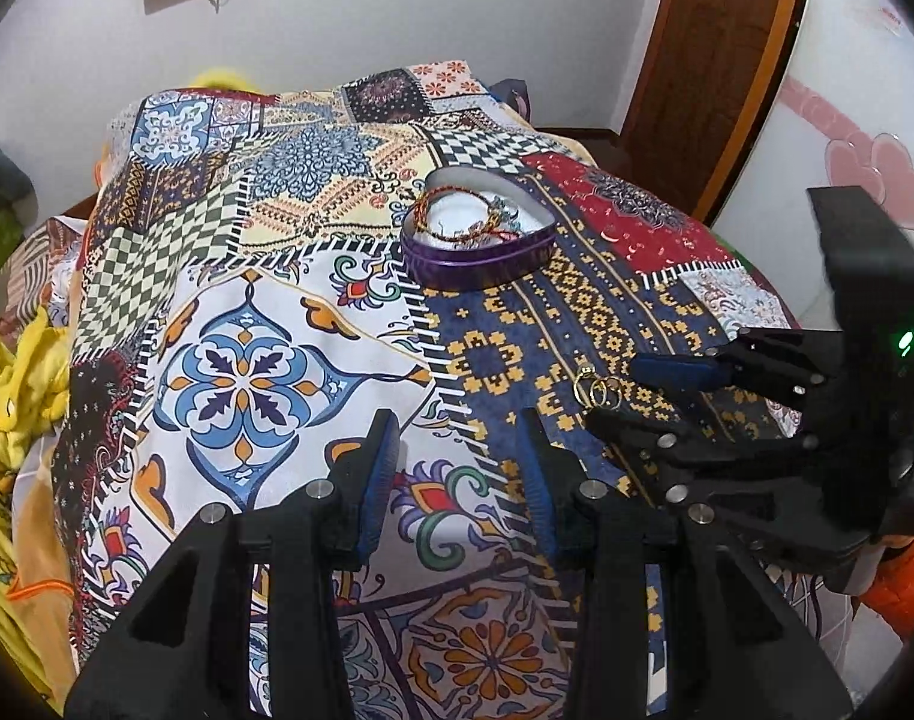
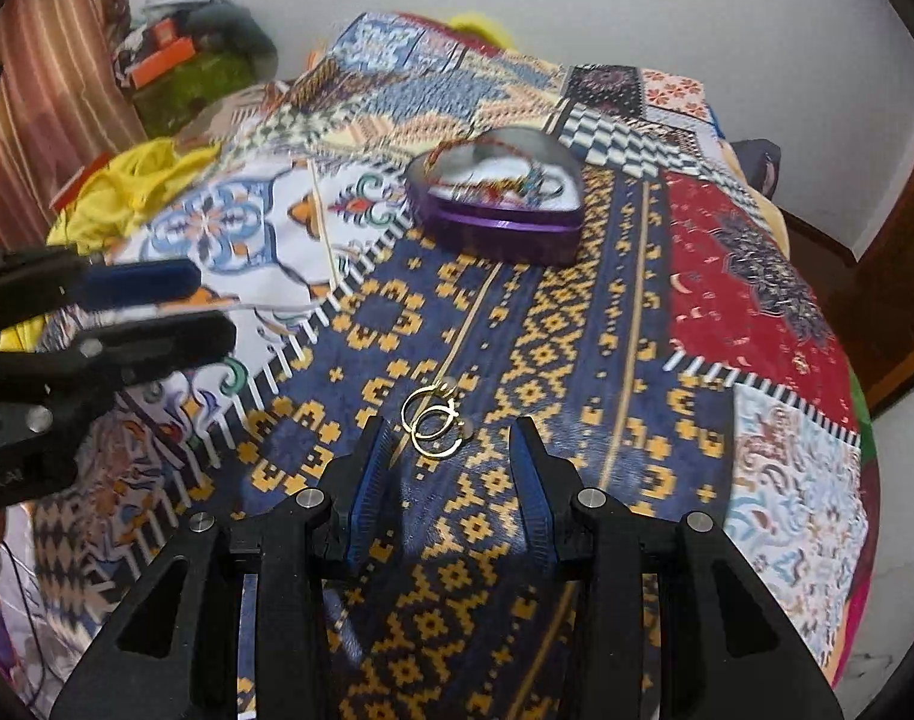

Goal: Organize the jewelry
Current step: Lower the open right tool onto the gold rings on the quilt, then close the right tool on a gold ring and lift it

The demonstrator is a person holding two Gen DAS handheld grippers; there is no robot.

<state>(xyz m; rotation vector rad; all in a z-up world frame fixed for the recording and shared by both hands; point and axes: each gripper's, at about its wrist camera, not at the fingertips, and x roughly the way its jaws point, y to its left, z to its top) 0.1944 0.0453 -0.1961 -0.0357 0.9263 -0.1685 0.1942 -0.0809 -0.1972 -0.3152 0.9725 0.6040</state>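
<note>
Two gold hoop rings [image 2: 433, 423] lie linked on the blue-and-yellow patch of the cloth. My right gripper [image 2: 451, 426] is open just above them; they sit between its fingertips, nearer the left one, untouched. In the left wrist view the rings [image 1: 598, 390] show at the tips of the right gripper [image 1: 616, 393]. A purple heart-shaped tin [image 1: 475, 261] stands open farther back, holding red beaded bracelets [image 1: 457, 222]. My left gripper [image 1: 460, 426] is open and empty over the white floral patch, left of the rings. The tin [image 2: 505, 225] and the left gripper [image 2: 211, 303] also show in the right wrist view.
A patchwork cloth [image 1: 247, 360] covers the rounded surface, dropping away at its edges. Yellow fabric [image 1: 13, 384] is heaped at the left. A wooden door frame [image 1: 715, 72] stands at the back right. A striped curtain [image 2: 49, 90] and a clutter pile [image 2: 181, 54] lie beyond the left side.
</note>
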